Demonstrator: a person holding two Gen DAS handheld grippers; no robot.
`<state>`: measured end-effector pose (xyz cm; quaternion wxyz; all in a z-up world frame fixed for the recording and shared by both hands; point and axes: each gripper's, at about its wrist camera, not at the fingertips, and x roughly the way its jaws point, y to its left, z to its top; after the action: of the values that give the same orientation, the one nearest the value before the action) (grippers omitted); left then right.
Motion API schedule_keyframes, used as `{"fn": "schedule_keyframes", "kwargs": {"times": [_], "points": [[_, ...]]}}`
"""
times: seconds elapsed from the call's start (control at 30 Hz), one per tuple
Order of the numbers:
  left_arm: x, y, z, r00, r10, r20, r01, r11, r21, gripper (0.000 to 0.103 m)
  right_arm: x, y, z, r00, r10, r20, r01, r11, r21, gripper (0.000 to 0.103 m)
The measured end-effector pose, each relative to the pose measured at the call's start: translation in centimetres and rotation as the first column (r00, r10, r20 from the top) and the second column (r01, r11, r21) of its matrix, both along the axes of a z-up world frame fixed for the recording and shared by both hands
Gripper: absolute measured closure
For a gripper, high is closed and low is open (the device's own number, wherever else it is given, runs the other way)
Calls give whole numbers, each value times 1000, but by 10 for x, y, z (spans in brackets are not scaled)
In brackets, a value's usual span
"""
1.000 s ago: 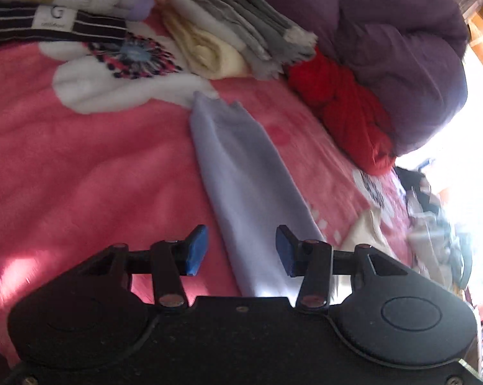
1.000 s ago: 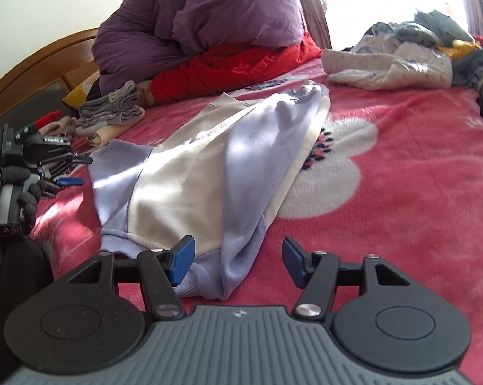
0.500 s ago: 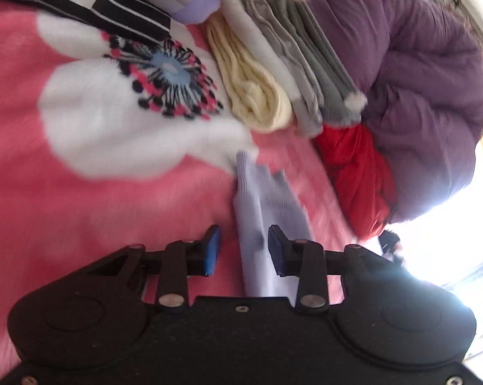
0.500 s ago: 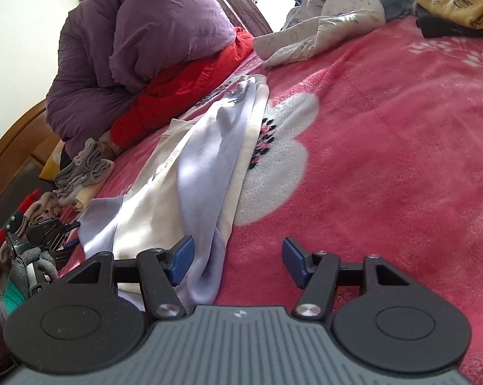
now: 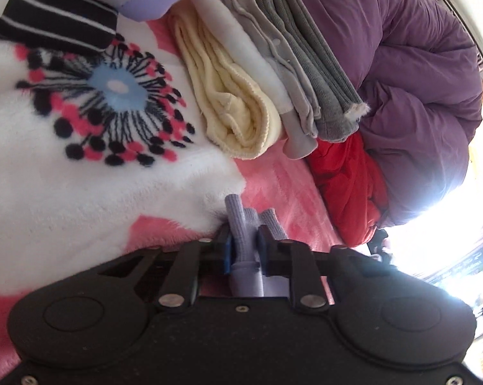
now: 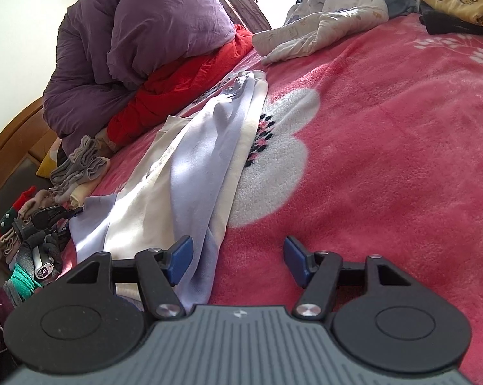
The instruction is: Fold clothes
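Where left gripper [image 5: 244, 246] clamps lavender cuff [image 5: 241, 224], sleeve hidden.

The garment [image 6: 190, 173] was a lavender and cream top, lying stretched out lengthwise on the pink flowered bed [image 6: 386, 160]. It was partly folded along its length, with a lavender panel lying over the cream body and a soft crease running down the middle. Its far end reached toward the red and purple bedding; its near end lay just beside the right gripper [image 6: 236, 264]. One lavender ribbed cuff [image 5: 246, 224] (bunched into small ridges) was pinched in the left gripper [image 5: 244, 245], low against the bed at the edge of a white flower.
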<state>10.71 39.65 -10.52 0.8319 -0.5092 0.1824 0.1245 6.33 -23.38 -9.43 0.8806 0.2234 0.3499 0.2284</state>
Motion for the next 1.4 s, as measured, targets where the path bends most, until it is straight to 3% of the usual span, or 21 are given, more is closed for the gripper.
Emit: {"fn": "schedule_keyframes", "kwargs": {"times": [0.17, 0.27, 0.47, 0.67, 0.87, 1.0, 1.2, 1.27, 1.4], "points": [[-6, -16, 23, 999, -16, 52, 12, 997, 72, 97, 2, -1, -1, 1000, -1, 3, 1, 1000, 11, 39], [-11, -40, 53, 995, -46, 83, 32, 986, 164, 97, 3, -3, -1, 1000, -2, 2, 2, 1000, 24, 39], [-16, -118, 119, 977, -169, 132, 115, 932, 344, 97, 6, -9, 0, 1000, -3, -2, 4, 997, 76, 39], [-15, -218, 158, 947, -302, 112, 211, 843, 494, 97, 6, -21, 5, 1000, -22, 2, 21, 983, 181, 39], [7, -316, 169, 914, -404, 28, 309, 740, 597, 97, 8, -45, 2, 996, -77, -40, 86, 934, 347, 39], [28, -377, 166, 896, -441, -44, 358, 661, 660, 97, 7, -66, -3, 987, -139, -82, 161, 872, 462, 39], [56, -454, 138, 862, -483, -153, 439, 561, 702, 97, 10, -97, -18, 959, -230, -168, 284, 744, 605, 39], [59, -476, 129, 850, -493, -183, 463, 538, 704, 97, 11, -103, -22, 949, -252, -189, 314, 709, 632, 39], [70, -511, 111, 823, -518, -235, 514, 501, 696, 97, 16, -109, -25, 938, -278, -205, 343, 681, 647, 39]]}}
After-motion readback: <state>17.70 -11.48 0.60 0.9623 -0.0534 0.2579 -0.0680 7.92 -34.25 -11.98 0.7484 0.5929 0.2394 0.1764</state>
